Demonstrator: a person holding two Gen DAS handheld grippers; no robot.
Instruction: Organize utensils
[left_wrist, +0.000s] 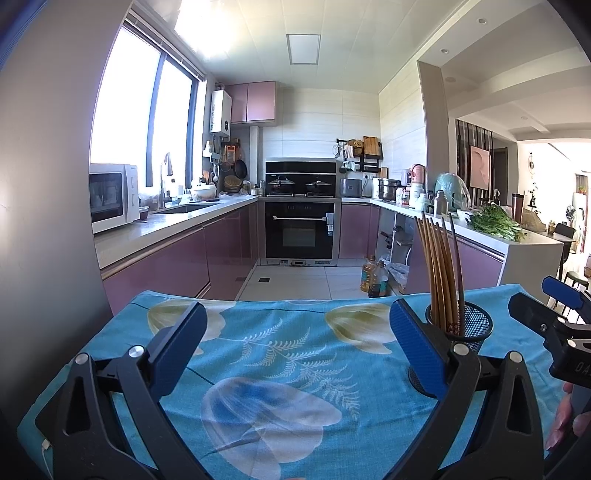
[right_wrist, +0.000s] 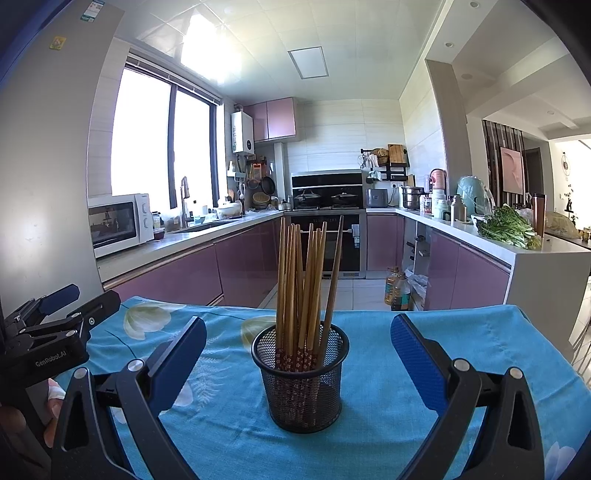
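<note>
A black mesh cup stands upright on the blue floral tablecloth, centred between the wide-apart fingers of my right gripper, which is open and holds nothing. Several brown wooden chopsticks stand in the cup, leaning slightly. In the left wrist view the same mesh cup and chopsticks show just behind the right finger of my left gripper, which is open over bare tablecloth. The right gripper's body shows at that view's right edge.
The table's far edge drops to a tiled kitchen floor. Purple cabinets line both sides. Oil bottles stand on the floor at the right. A hand holds the left gripper at the lower left.
</note>
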